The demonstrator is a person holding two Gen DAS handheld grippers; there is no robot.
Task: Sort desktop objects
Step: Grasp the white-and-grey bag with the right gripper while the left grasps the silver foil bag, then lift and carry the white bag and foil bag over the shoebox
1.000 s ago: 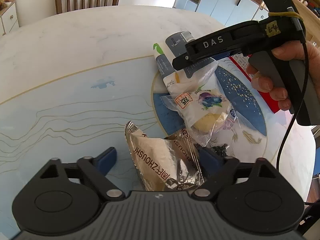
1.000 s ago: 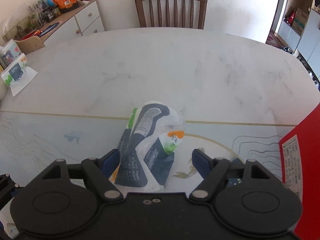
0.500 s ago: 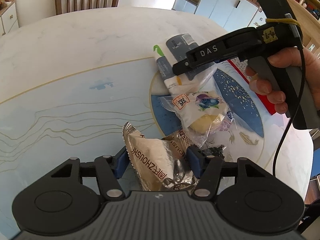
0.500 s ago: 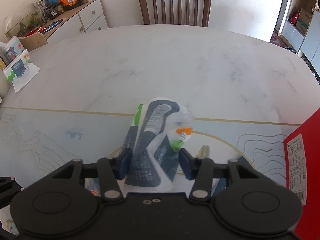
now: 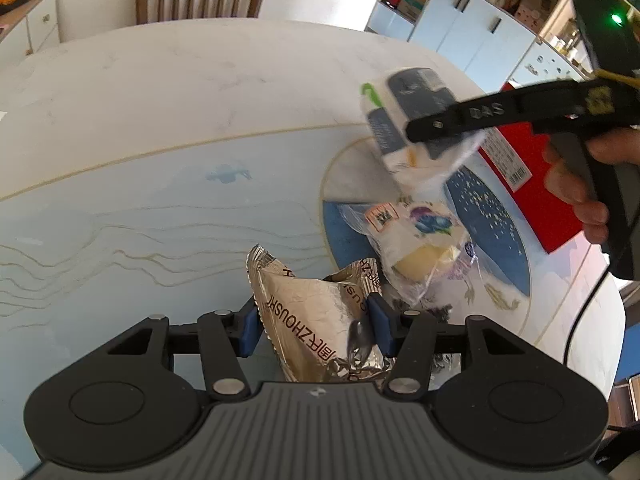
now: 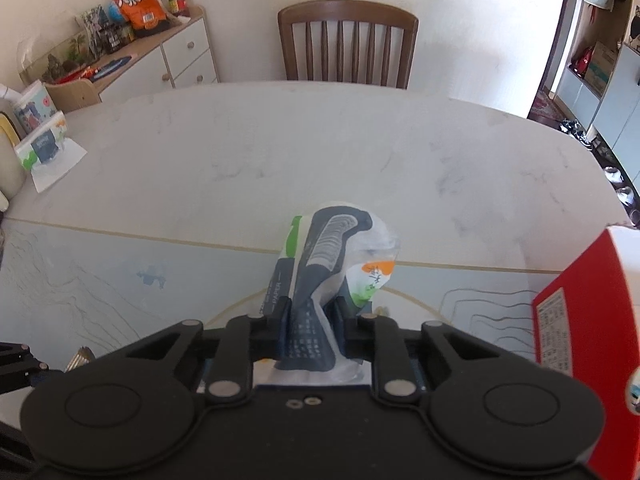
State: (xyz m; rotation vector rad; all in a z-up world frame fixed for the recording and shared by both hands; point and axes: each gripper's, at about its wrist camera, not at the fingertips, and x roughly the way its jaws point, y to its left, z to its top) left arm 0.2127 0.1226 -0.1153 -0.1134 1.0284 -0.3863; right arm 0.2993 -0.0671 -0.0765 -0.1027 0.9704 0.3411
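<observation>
left tongs (image 5: 314, 322): jaws just closing, pads pressed on foil pouch (image 5: 316, 320), at near edge of round mat (image 5: 344, 168) | right tongs (image 6: 310, 320): jaws just closing, clamped on tissue pack (image 6: 328, 264), over mat's far edge | bun bag (image 5: 420, 248): on mat | red box (image 5: 532, 184): just beyond mat | counter (image 5: 160, 100)

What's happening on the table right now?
A person is sorting snack and tissue packs with a tool in each hand. The left tool has just been closing and now pinches the silver foil pack, which lies on the table. The right tool has also just been closing and squeezes the tissue pack, which looks lifted in the left view. A clear bread bag and a red box lie nearby.
</observation>
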